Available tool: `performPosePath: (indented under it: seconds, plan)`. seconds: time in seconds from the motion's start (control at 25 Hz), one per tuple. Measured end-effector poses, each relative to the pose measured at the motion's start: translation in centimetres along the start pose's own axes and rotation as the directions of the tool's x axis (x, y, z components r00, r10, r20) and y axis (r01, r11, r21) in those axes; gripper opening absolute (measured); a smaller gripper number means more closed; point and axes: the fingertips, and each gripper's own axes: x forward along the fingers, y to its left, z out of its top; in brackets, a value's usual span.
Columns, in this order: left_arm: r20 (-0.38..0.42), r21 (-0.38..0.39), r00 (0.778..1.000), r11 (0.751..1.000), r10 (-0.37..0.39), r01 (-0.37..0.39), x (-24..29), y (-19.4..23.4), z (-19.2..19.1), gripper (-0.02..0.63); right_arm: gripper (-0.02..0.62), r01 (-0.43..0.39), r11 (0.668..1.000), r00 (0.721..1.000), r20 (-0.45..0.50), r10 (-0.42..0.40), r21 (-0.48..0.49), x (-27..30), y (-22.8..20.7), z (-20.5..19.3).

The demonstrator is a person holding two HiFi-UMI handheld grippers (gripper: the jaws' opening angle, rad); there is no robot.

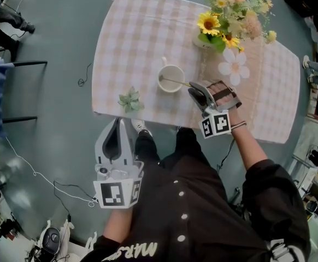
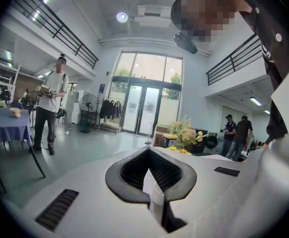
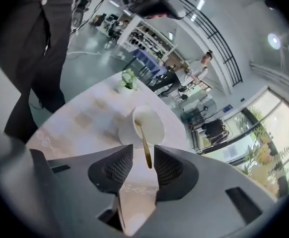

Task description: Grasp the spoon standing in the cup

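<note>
Seen from the head view, the white cup [image 1: 171,78] stands on the checked tablecloth [image 1: 137,31]. The spoon [image 1: 176,81] leans in the cup, its handle sloping out over the rim toward the right gripper [image 1: 200,94], which is just beside the cup. That view does not settle whether the claw has hold of anything. The right gripper view does: the jaws stand released, a little apart, and the tip of the spoon handle hangs between the two dark pads, nearer one pad, with neither pressing on it.

The left gripper [image 1: 118,124] is well apart from the cup, off the cloth's near edge. Its own view shows the jaws clenched tip to tip on nothing. It also shows a glass-fronted hall beyond the cup, which the head view lacks.

The count is one cup, one spoon and two grippers. One bouquet [image 1: 233,12] stands past the cup, one white flower-shaped piece [image 1: 234,65] lies just beside the bouquet, and one small green plant [image 1: 130,100] sits near the cup toward the left gripper. The left gripper view adds three standing people far beyond the cup: one [image 2: 50,103] alone and two [image 2: 236,133] together.
</note>
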Motion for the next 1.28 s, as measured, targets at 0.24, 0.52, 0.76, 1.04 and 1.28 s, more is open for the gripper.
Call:
performPosePath:
  seconds: [0.24,0.52,0.76,1.04,1.28]
  plan:
    - [-0.011,-0.018,1.000,1.000,0.007,-0.007,0.0,0.2,-0.6,0.017,0.106,0.052,0.991,0.999,-0.004,-0.053,-0.121,0.5,0.4,-0.4]
    - [-0.015,-0.027,1.000,1.000,0.002,-0.002,0.1,0.2,-0.8,0.017,0.025,0.080,0.986,0.997,0.011,-0.080,-0.149,0.6,0.1,-0.1]
    - [-0.011,-0.029,1.000,1.000,0.001,-0.002,0.2,0.3,-0.4,0.017,0.008,0.068,0.984,0.998,0.003,-0.068,-0.167,0.5,-0.2,-0.2]
    - [0.008,-0.021,1.000,1.000,-0.004,0.004,0.0,0.1,0.3,0.017,0.005,0.038,0.990,0.999,0.003,-0.038,-0.135,0.1,-0.4,0.2]
    - [0.054,-0.003,0.998,1.000,-0.031,0.031,0.1,-0.6,2.2,0.017,0.005,-0.016,0.999,1.000,0.017,0.017,-0.034,-0.9,-1.1,0.9]
